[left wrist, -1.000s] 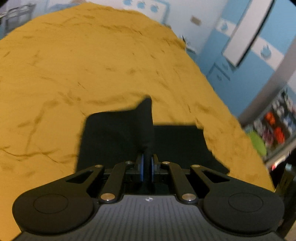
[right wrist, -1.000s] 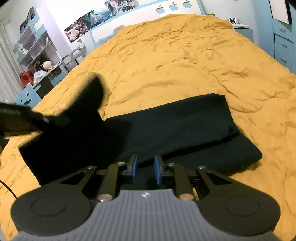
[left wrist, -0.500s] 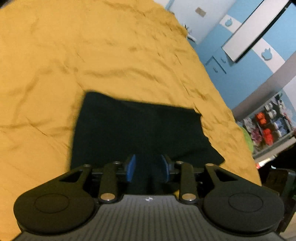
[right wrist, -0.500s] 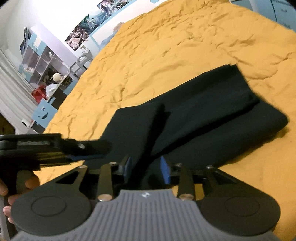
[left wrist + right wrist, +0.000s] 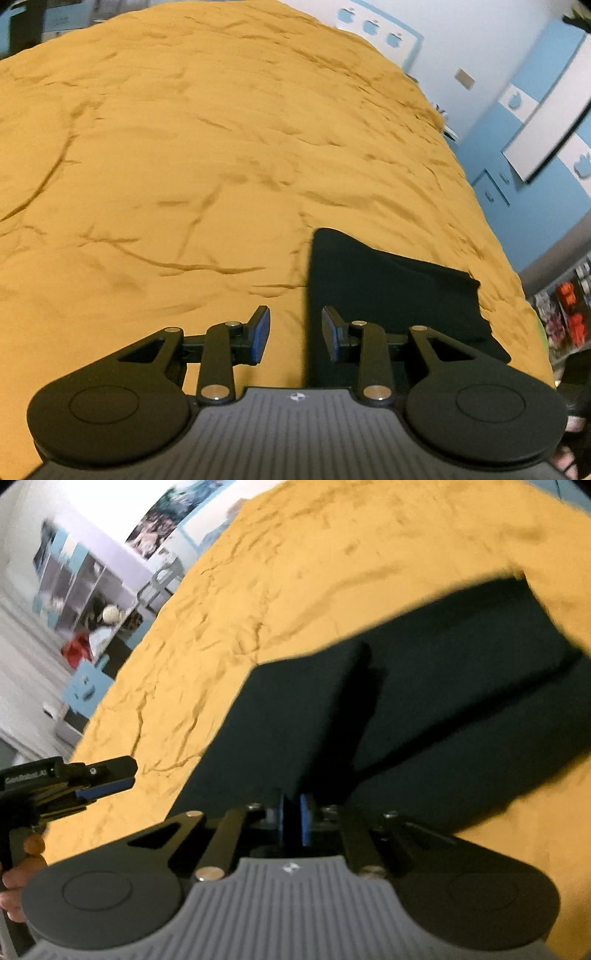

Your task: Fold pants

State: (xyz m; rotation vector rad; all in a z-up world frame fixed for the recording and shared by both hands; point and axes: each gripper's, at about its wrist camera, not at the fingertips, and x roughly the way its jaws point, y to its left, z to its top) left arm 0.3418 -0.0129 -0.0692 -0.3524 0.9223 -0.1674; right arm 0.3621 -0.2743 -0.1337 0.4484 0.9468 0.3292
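Honestly, with the right gripper (image 5: pixel 291 818) pinched tight on the near edge of the black pants (image 5: pixel 424 701) on the orange bedspread (image 5: pixel 184 147) and the left gripper (image 5: pixel 295 332) partly open and empty beside them, I'd grab that left edge before lifting.

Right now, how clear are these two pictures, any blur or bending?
Left wrist view: fairly sharp on the bedspread, fisheye curves the bed edge, blur toward the right rim. Right wrist view: motion-smeared throughout, the pants edges soft, window glare top left.
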